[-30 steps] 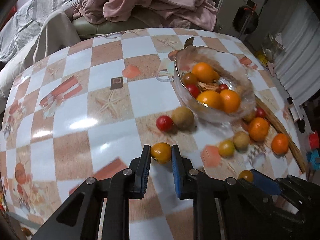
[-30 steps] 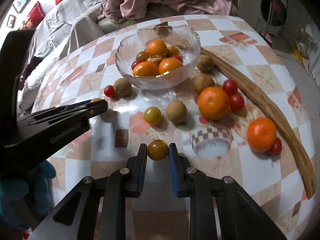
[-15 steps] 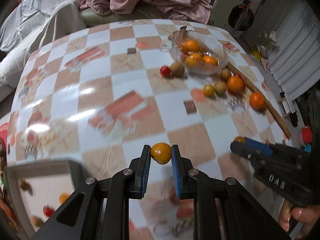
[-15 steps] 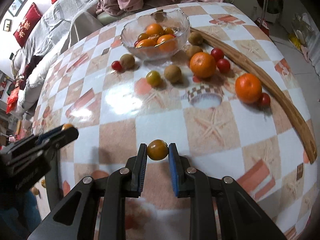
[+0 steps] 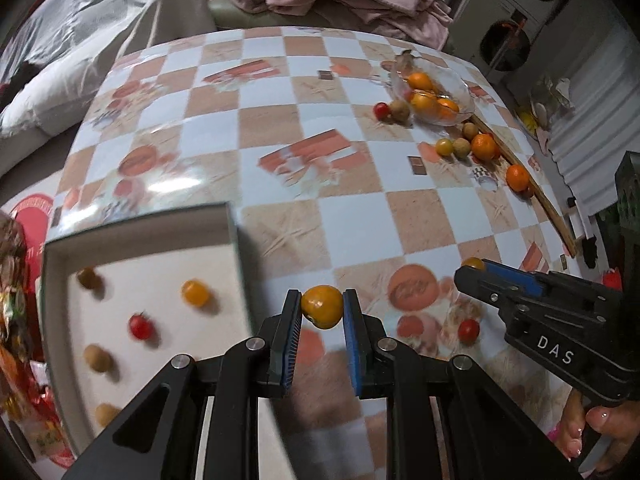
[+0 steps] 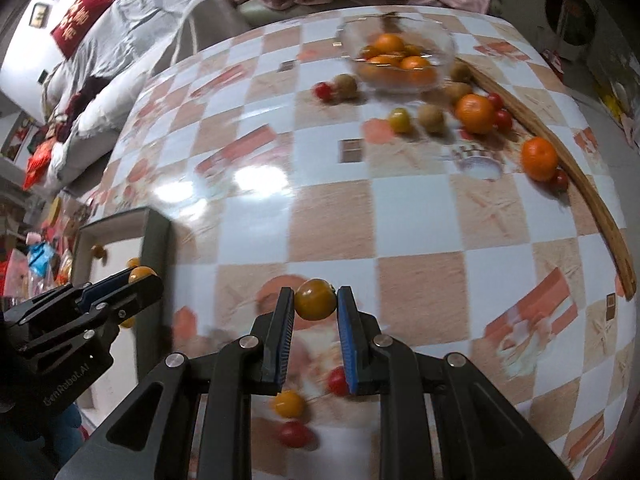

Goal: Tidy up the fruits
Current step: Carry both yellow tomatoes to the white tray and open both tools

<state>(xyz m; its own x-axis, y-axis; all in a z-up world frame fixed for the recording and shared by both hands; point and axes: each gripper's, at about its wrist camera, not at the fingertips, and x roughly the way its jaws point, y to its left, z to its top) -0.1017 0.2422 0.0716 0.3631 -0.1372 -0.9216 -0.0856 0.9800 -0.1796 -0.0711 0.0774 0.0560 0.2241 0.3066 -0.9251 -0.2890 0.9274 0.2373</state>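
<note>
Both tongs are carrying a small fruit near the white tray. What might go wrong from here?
1. The left tongs grip the orange tomato only at their tips; it may slip out short of the white tray.
2. The right tongs hold a yellow-green tomato above loose fruit on the table; a drop could scatter them.

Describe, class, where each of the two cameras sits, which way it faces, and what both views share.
Left wrist: on the left claw, which grips a yellow tomato; faces the table, white tray; fingers show.
Right wrist: on the right claw, which grips an olive tomato.
Shared: glass bowl.
</note>
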